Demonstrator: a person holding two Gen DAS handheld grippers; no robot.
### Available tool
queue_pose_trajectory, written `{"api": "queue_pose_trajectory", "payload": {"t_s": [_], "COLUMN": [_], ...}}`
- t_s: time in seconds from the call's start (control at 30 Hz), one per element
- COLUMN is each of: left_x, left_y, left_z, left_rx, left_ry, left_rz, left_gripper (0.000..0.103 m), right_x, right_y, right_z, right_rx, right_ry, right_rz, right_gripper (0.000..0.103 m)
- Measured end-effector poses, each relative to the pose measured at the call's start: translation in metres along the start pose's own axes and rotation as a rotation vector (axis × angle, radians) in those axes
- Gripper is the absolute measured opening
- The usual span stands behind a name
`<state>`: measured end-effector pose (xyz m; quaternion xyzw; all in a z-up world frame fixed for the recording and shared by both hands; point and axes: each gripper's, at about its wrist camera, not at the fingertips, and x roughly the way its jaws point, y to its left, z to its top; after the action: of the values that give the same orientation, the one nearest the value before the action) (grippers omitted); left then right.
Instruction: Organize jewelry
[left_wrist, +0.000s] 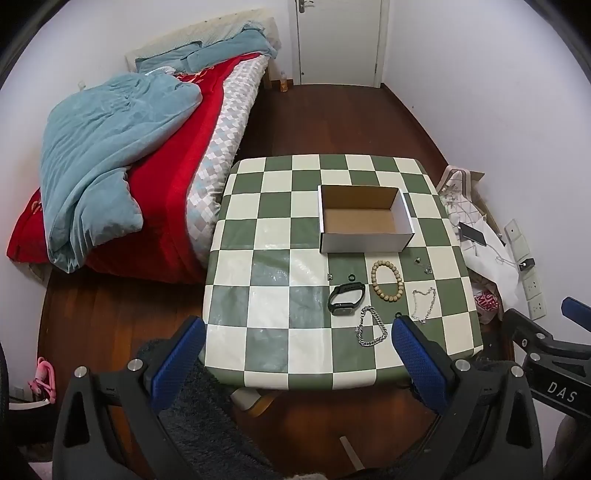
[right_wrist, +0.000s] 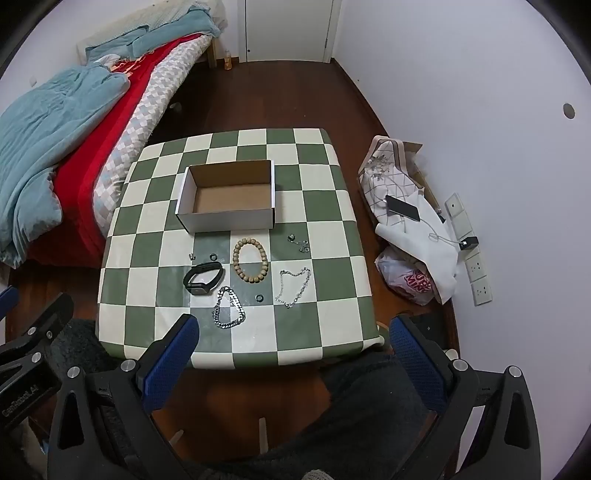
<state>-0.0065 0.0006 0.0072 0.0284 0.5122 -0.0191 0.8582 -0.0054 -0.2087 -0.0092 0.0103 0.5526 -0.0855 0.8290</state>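
An empty white cardboard box (left_wrist: 364, 221) (right_wrist: 229, 195) stands on the green-and-cream checkered table (left_wrist: 258, 236) (right_wrist: 325, 206). In front of it lie a black watch (left_wrist: 346, 298) (right_wrist: 203, 277), a wooden bead bracelet (left_wrist: 386, 281) (right_wrist: 250, 260), a thick silver chain (left_wrist: 371, 326) (right_wrist: 228, 307), a thin silver necklace (left_wrist: 424, 305) (right_wrist: 294, 288), small black rings (right_wrist: 260, 297) and small silver pieces (right_wrist: 298, 242). My left gripper (left_wrist: 299, 336) and right gripper (right_wrist: 293, 332) are open and empty, held above the table's near edge.
A bed with a blue quilt (left_wrist: 107, 158) and red cover (left_wrist: 166, 177) stands left of the table. Bags, a phone (right_wrist: 403, 208) and wall sockets (right_wrist: 476, 258) lie to the right. A white door (left_wrist: 338, 40) is at the back.
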Motion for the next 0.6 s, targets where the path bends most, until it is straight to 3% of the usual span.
{"api": "queue_pose_trajectory", "payload": {"t_s": [0.6], "left_x": [-0.015], "left_y": [-0.002], "left_z": [0.004], "left_rx": [0.007], "left_ry": [-0.025], "left_rz": [-0.003], "left_gripper": [0.103], "right_x": [-0.014], "right_y": [-0.002], "right_z": [0.000], "right_rx": [0.007], "right_ry": [-0.017], "right_rz": [0.015], "right_gripper": [0.103]}}
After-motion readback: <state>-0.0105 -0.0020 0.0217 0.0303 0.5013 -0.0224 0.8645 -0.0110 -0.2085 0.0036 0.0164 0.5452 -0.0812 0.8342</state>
